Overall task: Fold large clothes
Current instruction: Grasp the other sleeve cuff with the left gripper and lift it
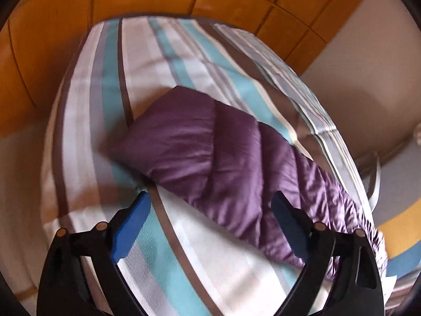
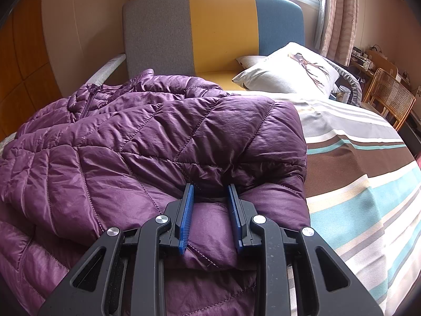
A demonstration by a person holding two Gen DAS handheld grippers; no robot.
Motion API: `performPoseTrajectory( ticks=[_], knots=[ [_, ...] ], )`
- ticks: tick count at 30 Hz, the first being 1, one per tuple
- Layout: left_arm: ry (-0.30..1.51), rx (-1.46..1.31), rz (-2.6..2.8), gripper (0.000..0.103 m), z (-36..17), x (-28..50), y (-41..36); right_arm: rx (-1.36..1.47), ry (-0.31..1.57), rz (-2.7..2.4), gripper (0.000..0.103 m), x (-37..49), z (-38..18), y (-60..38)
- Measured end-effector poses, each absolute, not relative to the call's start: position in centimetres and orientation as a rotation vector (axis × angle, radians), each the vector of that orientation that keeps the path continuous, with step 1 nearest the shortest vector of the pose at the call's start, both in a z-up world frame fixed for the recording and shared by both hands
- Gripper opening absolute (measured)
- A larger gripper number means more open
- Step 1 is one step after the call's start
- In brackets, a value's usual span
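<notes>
Purple quilted jacket [image 2: 147,142], glossy, folded over on bed [image 2: 368,184]; right claw [image 2: 210,192] pinching its puffy edge; left claw [image 1: 210,197] spread, empty.

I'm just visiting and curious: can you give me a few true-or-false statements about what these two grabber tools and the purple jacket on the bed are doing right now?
1. The right gripper is clamped on a puffy fold of the purple jacket. True.
2. The left gripper is gripping the jacket too. False: its fingers are spread wide, holding nothing.
3. The jacket lies on a striped bedspread. True.
4. The pillow sits on top of the jacket. False: it rests apart from it, by the headboard.
5. The headboard is plain white. False: it has grey, yellow and blue panels.
</notes>
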State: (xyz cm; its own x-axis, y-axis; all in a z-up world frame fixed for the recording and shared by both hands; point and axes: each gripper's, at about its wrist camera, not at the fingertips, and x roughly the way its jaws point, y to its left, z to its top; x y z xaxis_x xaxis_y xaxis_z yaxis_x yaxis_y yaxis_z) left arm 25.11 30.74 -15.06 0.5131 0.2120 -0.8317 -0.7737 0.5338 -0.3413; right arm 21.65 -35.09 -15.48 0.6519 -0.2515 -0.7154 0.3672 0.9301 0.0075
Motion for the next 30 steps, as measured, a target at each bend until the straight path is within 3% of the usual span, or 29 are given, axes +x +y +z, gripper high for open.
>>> performPoseTrajectory(
  ticks=[3,5,6,7,9,18,30],
  knots=[
    [0.787,-0.823,0.679,0.089,-15.9,25.3,31.4,0.157,0.786,-0.352,0.026,21.7,-15.5,-35.1],
    [0.791,-0.813,0.691,0.081,-16.3,25.8,31.9,0.157,0.786,-0.353,0.026,21.7,-15.5,-35.1],
    [0.799,-0.794,0.713,0.070,-16.3,26.0,32.1,0.157,0.786,-0.353,0.026,21.7,-15.5,-35.1],
    [0.809,-0.766,0.740,0.044,-16.4,26.3,32.1,0.157,0.786,-0.353,0.026,21.7,-15.5,-35.1],
    [0.806,-0.783,0.689,0.010,-16.5,26.8,32.1,0.155,0.786,-0.353,0.026,21.7,-15.5,-35.1],
    [0.662,-0.617,0.672,0.006,-11.8,26.5,28.1,0.154,0.786,-0.352,0.026,21.4,-15.4,-35.1],
    [0.619,-0.324,0.343,0.006,-6.7,29.1,14.6,0.153,0.786,-0.352,0.026,21.4,-15.4,-35.1]
  ],
)
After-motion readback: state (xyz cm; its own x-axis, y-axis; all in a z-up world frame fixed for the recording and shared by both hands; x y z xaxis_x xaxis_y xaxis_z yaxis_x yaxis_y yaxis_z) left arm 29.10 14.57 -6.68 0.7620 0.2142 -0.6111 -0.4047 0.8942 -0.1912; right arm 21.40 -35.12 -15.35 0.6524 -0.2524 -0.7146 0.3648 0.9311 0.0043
